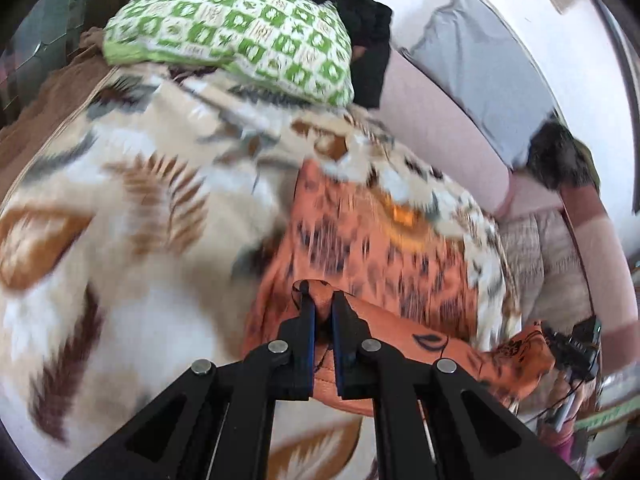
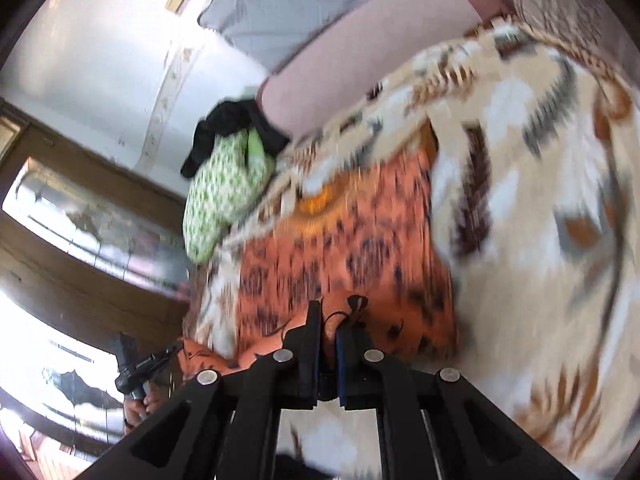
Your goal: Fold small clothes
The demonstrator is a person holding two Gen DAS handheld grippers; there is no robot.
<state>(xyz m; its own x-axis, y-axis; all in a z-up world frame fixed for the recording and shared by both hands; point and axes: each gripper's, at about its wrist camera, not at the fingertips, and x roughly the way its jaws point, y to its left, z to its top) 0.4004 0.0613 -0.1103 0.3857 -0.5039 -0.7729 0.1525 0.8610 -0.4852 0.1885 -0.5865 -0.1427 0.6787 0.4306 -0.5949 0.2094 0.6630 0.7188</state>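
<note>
An orange garment with dark leopard-like marks (image 1: 380,248) lies on a cream, brown and grey patterned blanket (image 1: 140,208). My left gripper (image 1: 322,294) is shut on its near edge, which is lifted off the blanket. In the right wrist view the same garment (image 2: 344,248) spreads ahead, and my right gripper (image 2: 330,316) is shut on another part of its near edge. Each gripper shows in the other's view, the right one at the far right (image 1: 576,344) and the left one at lower left (image 2: 136,364). Both views are motion-blurred.
A green and white checked pillow (image 1: 240,32) with a black cloth (image 1: 360,20) on it lies at the blanket's far end. A pink sofa back (image 1: 440,120) with a grey cushion (image 1: 488,64) runs alongside. A wooden window frame (image 2: 80,240) is at left.
</note>
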